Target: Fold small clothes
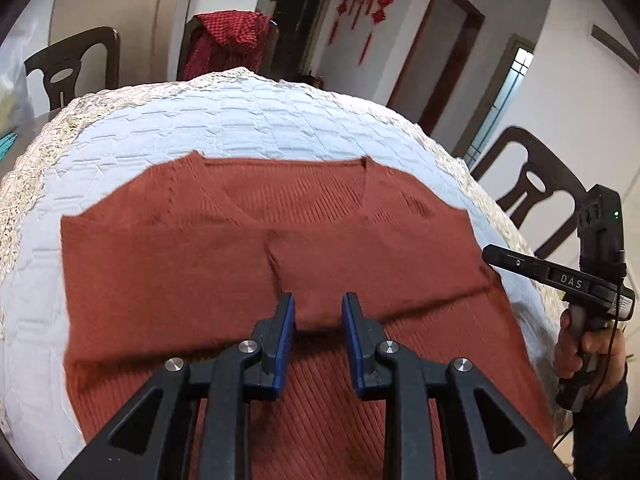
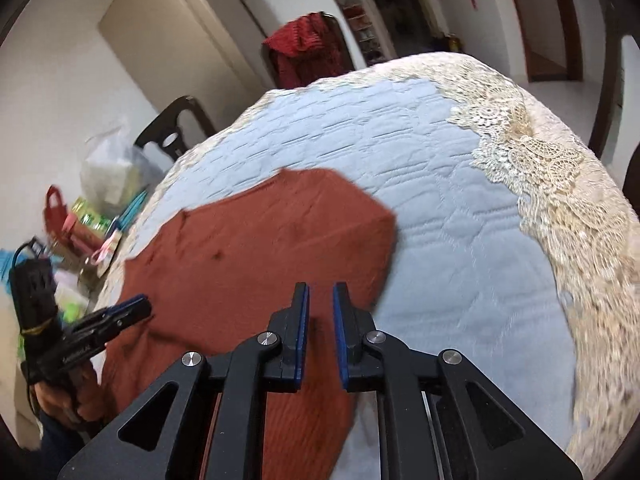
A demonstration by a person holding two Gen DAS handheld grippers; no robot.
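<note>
A rust-red knit sweater (image 1: 180, 260) lies flat on the pale blue quilted tablecloth (image 1: 240, 120), neckline away from me. Its right sleeve (image 1: 380, 272) is folded in across the chest. My left gripper (image 1: 319, 300) hovers over the cuff end of that sleeve, open, its blue pads apart and not pressing the cloth. My right gripper (image 2: 320, 288) is at the sweater's (image 2: 260, 248) right edge with its pads nearly together and knit between them. From the left wrist view its tip (image 1: 490, 254) meets the sleeve fold. The left gripper (image 2: 140, 306) also shows low on the left in the right wrist view.
The tablecloth (image 2: 460, 240) has a lace border (image 2: 560, 208) along the table's edge. Dark wooden chairs (image 1: 536, 184) ring the table, one draped with a red checked cloth (image 1: 232, 36). Bags and small clutter (image 2: 92, 216) sit at the table's left end. A person's hand (image 1: 580, 352) holds the right gripper.
</note>
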